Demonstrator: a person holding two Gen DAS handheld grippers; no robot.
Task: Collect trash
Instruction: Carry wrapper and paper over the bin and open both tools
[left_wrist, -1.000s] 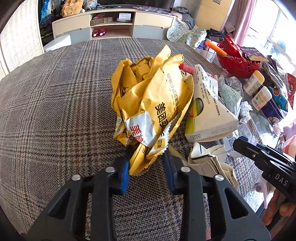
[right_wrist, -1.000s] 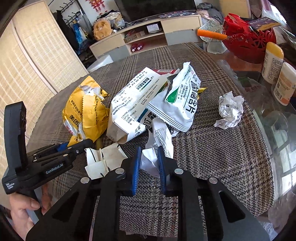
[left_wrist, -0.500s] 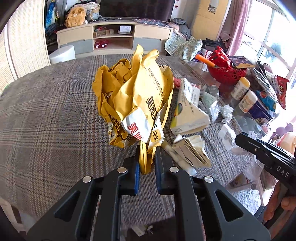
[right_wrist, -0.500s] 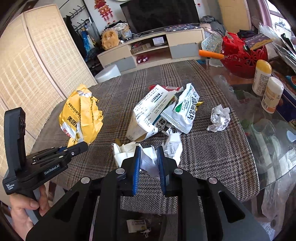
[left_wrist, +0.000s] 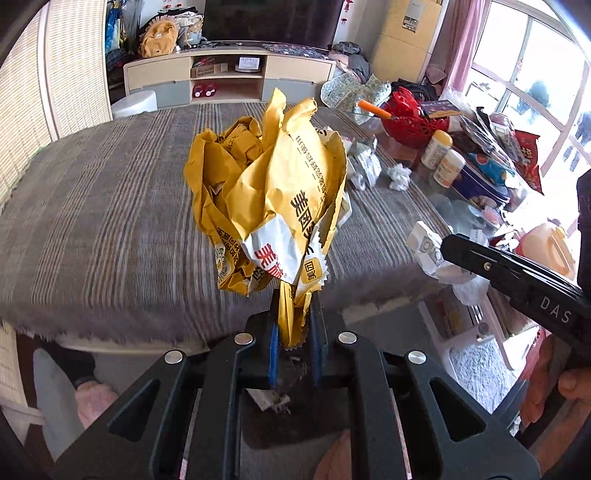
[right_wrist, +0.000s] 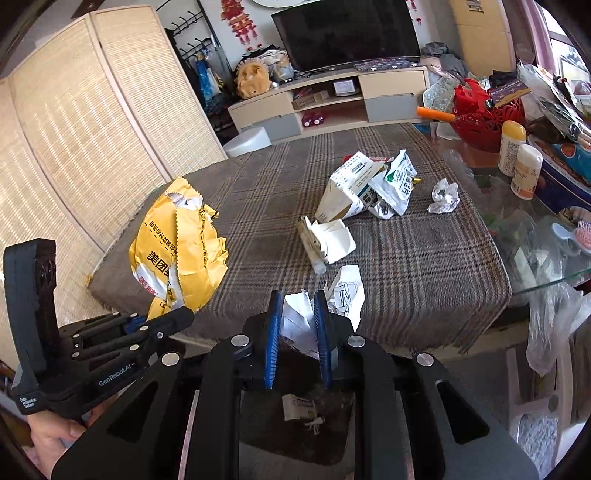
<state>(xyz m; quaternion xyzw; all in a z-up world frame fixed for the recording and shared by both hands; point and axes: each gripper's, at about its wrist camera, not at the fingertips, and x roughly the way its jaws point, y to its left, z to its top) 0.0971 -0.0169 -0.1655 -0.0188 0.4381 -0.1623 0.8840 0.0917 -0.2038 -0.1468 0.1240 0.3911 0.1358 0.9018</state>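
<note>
Risk: thin pinch on a bottom corner of the crumpled yellow bag (left_wrist: 269, 206), likely to slip loose or tear before the dark bin (right_wrist: 295, 428) below. Left tongs (left_wrist: 294, 332) clamped on it, held off the table (right_wrist: 424, 258) edge. Right tongs (right_wrist: 297, 343) clamped on white paper scrap (right_wrist: 301, 321). 4 or so wrappers left on the cloth.

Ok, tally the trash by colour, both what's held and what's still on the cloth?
Yellow: 1, the bag in the left gripper.
White: 5, the paper in the right gripper, folded carton, box, pouch, crumpled ball.
Total: 6.
</note>
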